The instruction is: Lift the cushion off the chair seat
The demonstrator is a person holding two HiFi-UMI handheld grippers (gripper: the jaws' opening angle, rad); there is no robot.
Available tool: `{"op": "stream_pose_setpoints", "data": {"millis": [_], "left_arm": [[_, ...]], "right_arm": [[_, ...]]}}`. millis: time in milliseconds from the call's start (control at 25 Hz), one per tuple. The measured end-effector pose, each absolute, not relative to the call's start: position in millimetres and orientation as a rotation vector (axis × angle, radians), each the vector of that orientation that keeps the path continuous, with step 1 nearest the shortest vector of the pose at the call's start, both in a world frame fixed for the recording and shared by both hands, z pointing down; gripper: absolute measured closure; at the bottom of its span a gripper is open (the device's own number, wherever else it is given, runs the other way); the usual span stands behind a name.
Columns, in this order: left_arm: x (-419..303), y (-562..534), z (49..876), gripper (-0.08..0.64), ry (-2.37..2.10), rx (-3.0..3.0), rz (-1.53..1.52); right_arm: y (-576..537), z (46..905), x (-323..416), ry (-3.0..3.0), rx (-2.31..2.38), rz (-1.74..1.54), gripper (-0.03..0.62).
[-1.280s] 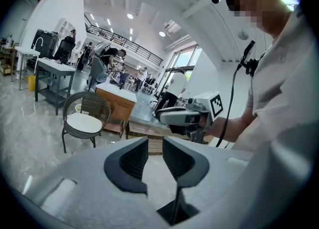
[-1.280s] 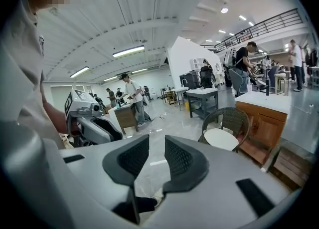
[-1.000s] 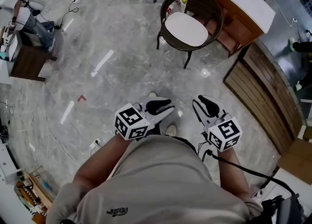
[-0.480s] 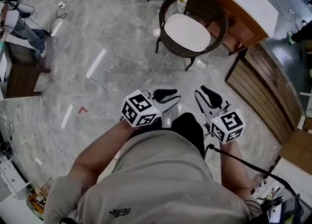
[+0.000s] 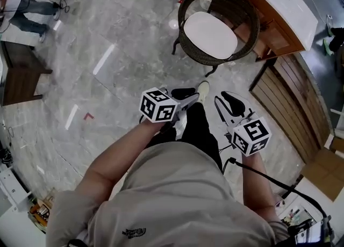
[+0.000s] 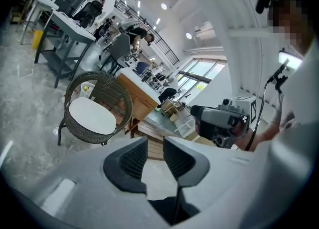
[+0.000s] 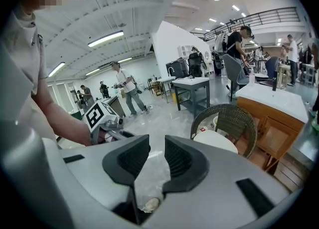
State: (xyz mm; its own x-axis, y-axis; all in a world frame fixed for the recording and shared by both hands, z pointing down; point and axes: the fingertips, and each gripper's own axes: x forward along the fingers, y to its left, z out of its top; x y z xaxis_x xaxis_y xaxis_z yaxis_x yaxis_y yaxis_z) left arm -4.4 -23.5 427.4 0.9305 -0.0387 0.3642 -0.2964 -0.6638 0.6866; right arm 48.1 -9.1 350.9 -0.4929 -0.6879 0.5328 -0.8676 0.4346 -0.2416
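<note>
1. The white cushion [image 5: 210, 35] lies flat on the seat of the round, dark wicker chair [image 5: 248, 21]. The chair stands on the grey marbled floor [image 5: 123, 30].
2. In the head view the chair is at about 12 o'clock from both tools and well apart from them. Neither tool touches the cushion.
3. The left tool [image 5: 192, 97] is held in front of the person's body and points toward about 2 o'clock. In the left gripper view its two ribbed jaws stand a narrow gap apart, with nothing between them.
4. The right tool [image 5: 224, 102] points toward about 11 o'clock. In the right gripper view its jaws also stand slightly apart and hold nothing.
5. The left gripper view has the cushion at about 10 o'clock from the jaws. The right gripper view has it at about 2 o'clock.
6. A wooden cabinet [image 5: 279, 9] with a white top stands just beside the chair, at its 3 o'clock.
7. A light shoe [image 5: 203, 86] shows on the floor at 12 o'clock of the left tool's tip.
</note>
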Motion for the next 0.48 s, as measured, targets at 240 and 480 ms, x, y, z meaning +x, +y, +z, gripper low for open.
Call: {"op": "stream_pose_setpoints", "data": {"millis": [240,480], "left_arm": [[41,-89,486,0.479,-0.307,2.183,0.438],[85,-150,556,0.477,-0.376,1.956,0.281]], "right_arm": [[-79,389,86,-2.345,1.217,0.757,0.486],[-142,423,125,-2.355,1.105,0.852,0.486]]}}
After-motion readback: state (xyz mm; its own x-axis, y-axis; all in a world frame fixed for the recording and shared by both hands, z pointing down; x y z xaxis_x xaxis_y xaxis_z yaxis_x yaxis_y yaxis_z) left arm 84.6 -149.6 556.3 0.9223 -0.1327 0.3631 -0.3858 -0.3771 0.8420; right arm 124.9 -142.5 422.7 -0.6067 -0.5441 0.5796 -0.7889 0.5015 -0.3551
